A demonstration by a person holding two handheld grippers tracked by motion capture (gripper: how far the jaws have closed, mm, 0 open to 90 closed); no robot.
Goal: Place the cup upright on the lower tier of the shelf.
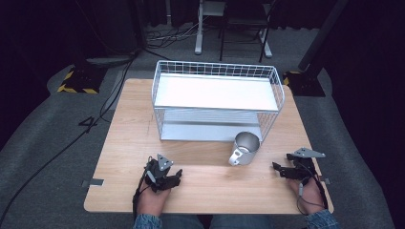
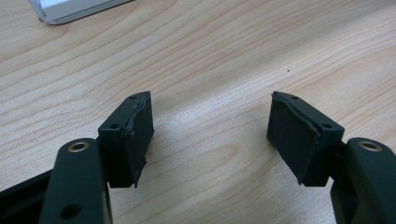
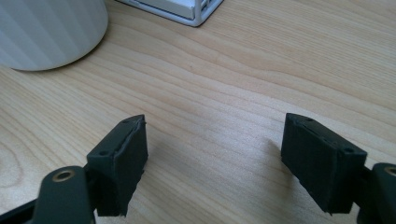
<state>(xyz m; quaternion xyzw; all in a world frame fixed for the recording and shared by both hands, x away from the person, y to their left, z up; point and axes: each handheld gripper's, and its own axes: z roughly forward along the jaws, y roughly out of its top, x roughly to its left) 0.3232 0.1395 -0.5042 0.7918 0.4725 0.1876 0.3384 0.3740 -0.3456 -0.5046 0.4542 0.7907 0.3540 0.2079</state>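
Both jaw pairs apart, nothing between – left hand-held gripper (image 1: 177,175) and right hand-held gripper (image 1: 278,169) low over bench (image 1: 129,138); metal mug (image 1: 245,148) upright between them, touching wire rack (image 1: 216,100) front.

The left gripper (image 1: 177,175) is a black two-jaw tool carrying a grey three-cornered plate (image 1: 164,162) on top, with a thin black cable (image 1: 138,191) trailing toward the wrist. The right gripper (image 1: 279,169) is of the same black build, with its own grey plate (image 1: 308,153) and a cable (image 1: 302,200). Each jaw ends in a flat black rubber pad (image 2: 140,135) with a worn edge, fixed to a block with small screw holes; brass-coloured rivets (image 2: 78,147) mark the jaw arms. Blue denim cuffs (image 1: 147,221) cover both wrists.
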